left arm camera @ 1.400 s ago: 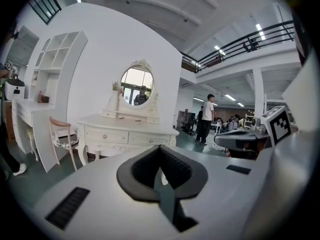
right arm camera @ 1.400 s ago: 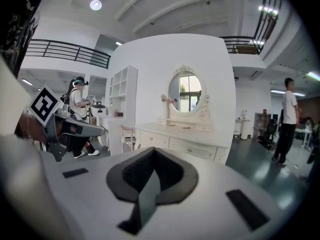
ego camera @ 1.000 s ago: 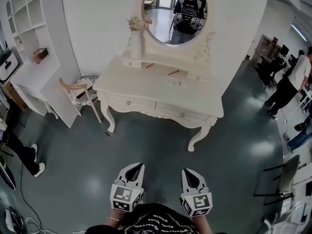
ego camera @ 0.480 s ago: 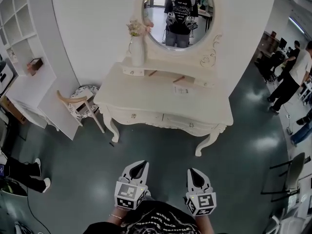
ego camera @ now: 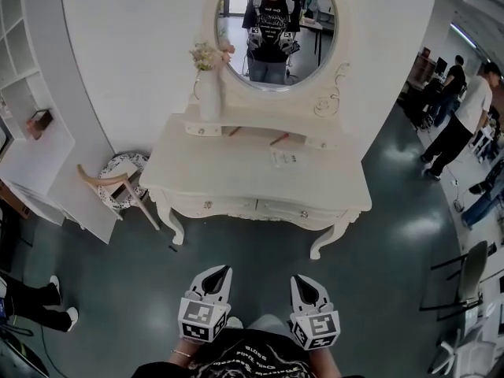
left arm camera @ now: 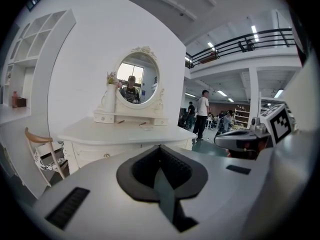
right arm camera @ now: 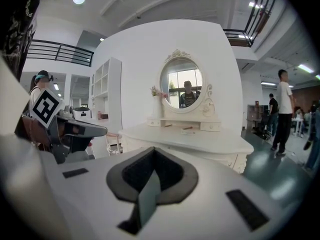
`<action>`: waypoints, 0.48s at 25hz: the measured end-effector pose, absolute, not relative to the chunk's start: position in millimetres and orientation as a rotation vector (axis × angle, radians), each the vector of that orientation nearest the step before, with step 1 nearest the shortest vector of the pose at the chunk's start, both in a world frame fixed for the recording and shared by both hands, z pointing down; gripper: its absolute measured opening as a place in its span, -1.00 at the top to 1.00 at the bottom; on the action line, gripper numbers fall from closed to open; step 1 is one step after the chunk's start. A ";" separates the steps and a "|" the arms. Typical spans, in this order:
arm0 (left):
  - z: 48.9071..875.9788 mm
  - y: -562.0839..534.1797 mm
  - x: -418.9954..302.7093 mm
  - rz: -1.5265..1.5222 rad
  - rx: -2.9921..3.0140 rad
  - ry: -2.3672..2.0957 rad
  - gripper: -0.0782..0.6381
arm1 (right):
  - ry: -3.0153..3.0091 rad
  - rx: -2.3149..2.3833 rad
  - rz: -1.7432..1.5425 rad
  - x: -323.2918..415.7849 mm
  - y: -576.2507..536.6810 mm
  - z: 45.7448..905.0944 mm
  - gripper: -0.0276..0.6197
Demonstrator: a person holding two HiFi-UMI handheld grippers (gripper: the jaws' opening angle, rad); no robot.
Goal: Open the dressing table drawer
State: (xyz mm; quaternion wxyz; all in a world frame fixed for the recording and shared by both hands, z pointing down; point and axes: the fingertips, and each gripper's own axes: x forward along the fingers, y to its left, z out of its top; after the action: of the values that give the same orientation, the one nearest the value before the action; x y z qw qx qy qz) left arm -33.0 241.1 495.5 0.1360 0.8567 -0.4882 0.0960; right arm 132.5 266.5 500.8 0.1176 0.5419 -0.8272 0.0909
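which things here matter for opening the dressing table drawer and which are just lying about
For the job: dressing table, its two front drawers, left claw and right claw, both shut and empty.
Lying about: vase of flowers, round mirror, chair, paper on the tabletop, white shelves.

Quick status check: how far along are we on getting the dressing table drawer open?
Done: nothing yet. Both front drawers of the dressing table sit flush and closed. In hand: the left tool and right tool are shut and empty, held short of the table with bare floor between. Left to do: reach a drawer knob, grip it and pull the drawer out.
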 end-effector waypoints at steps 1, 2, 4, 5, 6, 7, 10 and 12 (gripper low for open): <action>494.7 238.1 -35.5 0.273 2.477 -1.419 0.74 | -2.424 1.571 0.268 130.2 264.2 501.6 0.89; 494.2 235.8 -37.9 0.269 2.473 -1.425 0.74 | -2.428 1.558 0.271 127.9 262.3 502.5 0.89; 493.9 232.9 -42.0 0.265 2.466 -1.438 0.74 | -2.436 1.541 0.281 124.3 259.8 503.7 0.89; 494.2 231.7 -44.1 0.266 2.460 -1.446 0.74 | -2.443 1.533 0.285 122.6 258.5 503.9 0.89; 494.9 230.6 -46.3 0.268 2.451 -1.456 0.74 | -2.449 1.523 0.289 120.6 257.0 504.4 0.89; 496.1 229.9 -48.8 0.272 2.440 -1.467 0.74 | -2.456 1.511 0.294 118.4 255.4 505.6 0.89; 499.7 230.1 -56.0 0.291 2.410 -1.503 0.74 | -2.473 1.472 0.316 112.6 249.5 511.2 0.89; 499.4 228.6 -60.0 0.295 2.402 -1.531 0.74 | -2.484 1.451 0.323 110.9 242.3 513.7 0.89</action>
State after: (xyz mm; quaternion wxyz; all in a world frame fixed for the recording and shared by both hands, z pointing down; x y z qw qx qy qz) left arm -60.0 228.6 499.4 0.1388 0.8307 -0.5294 0.1019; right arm 110.9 242.3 513.7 0.1229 0.4975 -0.8516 0.1109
